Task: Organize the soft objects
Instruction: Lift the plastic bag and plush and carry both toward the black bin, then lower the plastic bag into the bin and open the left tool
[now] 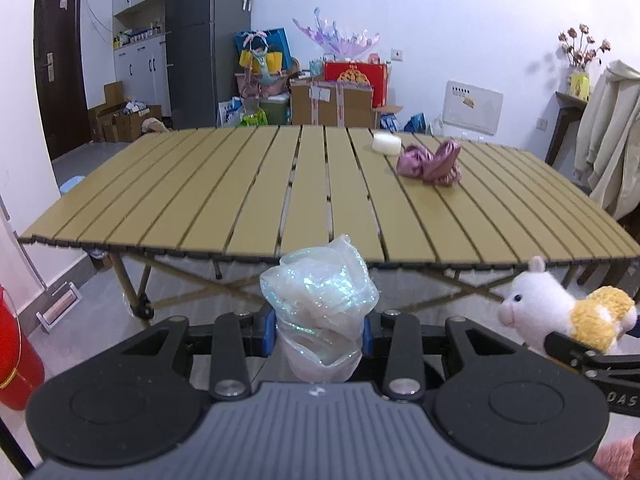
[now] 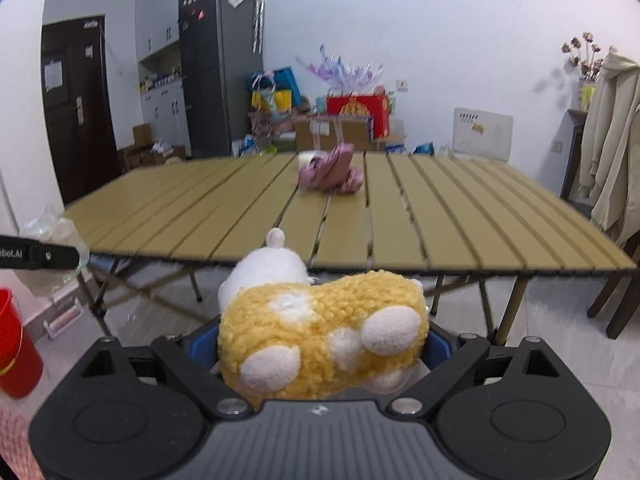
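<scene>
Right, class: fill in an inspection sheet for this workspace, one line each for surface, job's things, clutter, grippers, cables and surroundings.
Surface: slatted tan folding table, mostly bare.
Job's things: white foam block and crumpled purple cloth lie on the table's far side; iridescent sheer fabric and plush alpaca are held in the air before the near edge.
Clutter: nothing seen on the table.
Grippers: left gripper shut on the sheer fabric; right gripper shut on the alpaca.
Cables: nothing seen.
Surroundings: refrigerator, cardboard boxes, red bucket, hanging coat.
</scene>
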`<action>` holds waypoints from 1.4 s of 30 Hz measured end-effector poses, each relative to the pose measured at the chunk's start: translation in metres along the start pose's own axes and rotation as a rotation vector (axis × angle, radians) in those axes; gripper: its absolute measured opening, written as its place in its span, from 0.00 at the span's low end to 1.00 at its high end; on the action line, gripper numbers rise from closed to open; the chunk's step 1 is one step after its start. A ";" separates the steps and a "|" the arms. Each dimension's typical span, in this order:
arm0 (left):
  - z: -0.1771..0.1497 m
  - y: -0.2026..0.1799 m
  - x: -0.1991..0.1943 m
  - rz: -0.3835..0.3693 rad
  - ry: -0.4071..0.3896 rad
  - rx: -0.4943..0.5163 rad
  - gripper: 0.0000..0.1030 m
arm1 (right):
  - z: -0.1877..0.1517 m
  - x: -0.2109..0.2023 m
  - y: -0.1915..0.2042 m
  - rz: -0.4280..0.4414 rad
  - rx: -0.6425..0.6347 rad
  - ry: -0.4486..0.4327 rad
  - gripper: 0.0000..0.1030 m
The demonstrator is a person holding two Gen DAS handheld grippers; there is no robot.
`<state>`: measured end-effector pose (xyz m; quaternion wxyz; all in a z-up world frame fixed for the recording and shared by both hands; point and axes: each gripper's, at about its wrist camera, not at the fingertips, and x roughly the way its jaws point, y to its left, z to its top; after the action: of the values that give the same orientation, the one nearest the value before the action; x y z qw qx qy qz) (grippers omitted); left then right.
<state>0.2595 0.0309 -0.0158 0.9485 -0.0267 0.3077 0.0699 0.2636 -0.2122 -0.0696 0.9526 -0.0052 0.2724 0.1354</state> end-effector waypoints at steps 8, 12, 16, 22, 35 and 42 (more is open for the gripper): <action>-0.040 0.008 0.013 0.005 0.073 0.011 0.37 | -0.036 0.017 0.016 0.015 0.003 0.112 0.92; -0.063 0.013 0.024 0.009 0.112 0.002 0.37 | -0.053 0.028 0.020 0.012 0.007 0.165 0.92; -0.082 0.014 0.040 0.011 0.157 -0.002 0.37 | -0.065 0.042 0.022 0.004 0.015 0.209 0.92; -0.104 0.020 0.068 0.033 0.218 -0.008 0.37 | -0.085 0.058 0.018 -0.036 0.014 0.263 0.92; -0.144 0.028 0.122 0.088 0.322 0.032 0.37 | -0.105 0.095 -0.004 -0.115 0.046 0.324 0.92; -0.144 0.032 0.130 0.108 0.344 0.012 0.37 | -0.102 0.104 -0.012 -0.125 0.077 0.321 0.92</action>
<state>0.2757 0.0643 -0.2090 0.8770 -0.0162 0.4666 0.1133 0.2980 -0.2058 -0.2115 0.9029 -0.0070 0.4252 0.0628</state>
